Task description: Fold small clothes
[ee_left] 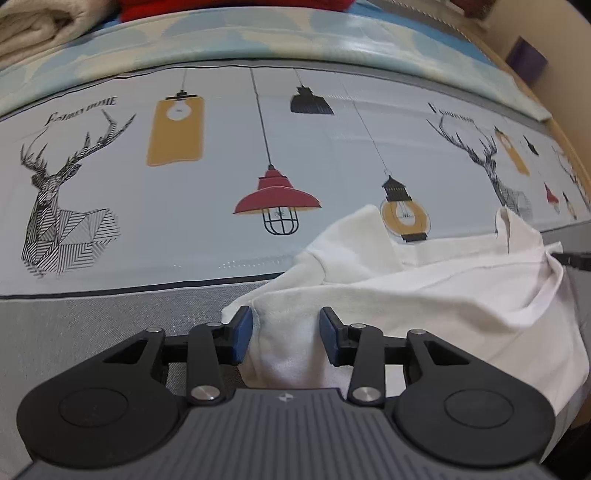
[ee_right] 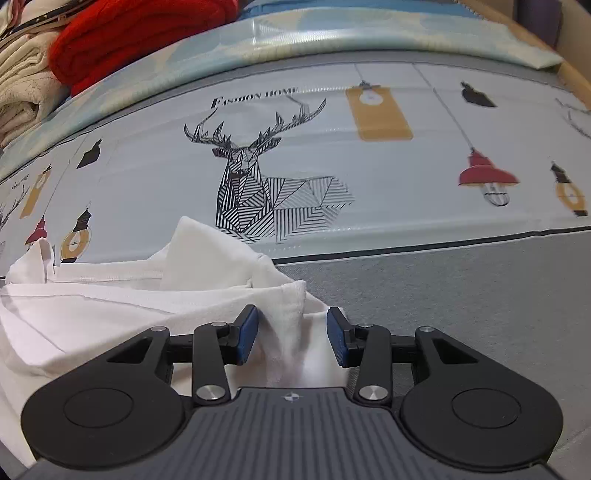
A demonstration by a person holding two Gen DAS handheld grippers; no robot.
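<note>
A small white shirt [ee_left: 424, 295] lies rumpled on the printed table cover, with a sleeve and the collar turned up at the far side. My left gripper [ee_left: 286, 334] is open, its blue pads either side of the shirt's left corner, cloth bunched between them. My right gripper [ee_right: 291, 336] is open too, its pads either side of the shirt's right corner [ee_right: 284, 317]. The shirt also shows in the right wrist view [ee_right: 110, 306]. The tip of the right gripper shows at the far right edge of the left wrist view [ee_left: 576, 258].
The table cover [ee_left: 184, 192] has deer and lamp prints, with a grey band [ee_right: 461, 295] near me. Folded cream clothes [ee_right: 22, 85] and a red garment [ee_right: 129, 33] lie stacked at the back left. A wooden edge [ee_left: 554, 122] runs at the right.
</note>
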